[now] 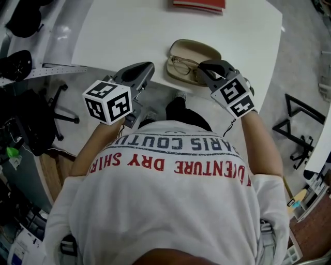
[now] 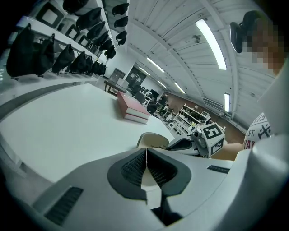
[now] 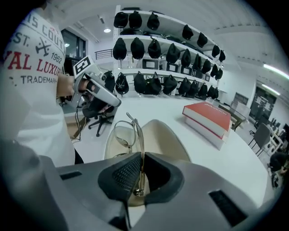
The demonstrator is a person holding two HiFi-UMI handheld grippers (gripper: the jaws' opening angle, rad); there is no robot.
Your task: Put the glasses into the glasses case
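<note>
From the head view, we see the glasses case (image 1: 199, 47) lying open at the near edge of the white table (image 1: 129, 31). The glasses (image 1: 182, 64) sit over its near half. Our right gripper (image 1: 204, 68) comes in from the case's right side, its tips at the frame. Our left gripper (image 1: 148, 67) hangs over the table edge just left of the case, apart from it. A red book (image 1: 199, 4) lies at the far edge.

In the left gripper view, we find the left gripper (image 2: 146, 155) with its jaws pressed together and nothing between them. The pale case (image 2: 151, 138) rises just beyond the tips, with the right gripper (image 2: 187, 143) beside it.

In the right gripper view, the right gripper (image 3: 141, 168) is clamped on the thin metal frame of the glasses (image 3: 125, 135). One lens stands upright ahead of the tips, above the case (image 3: 165, 140) and its cream lining. The book (image 3: 207, 116) lies well beyond.
</note>
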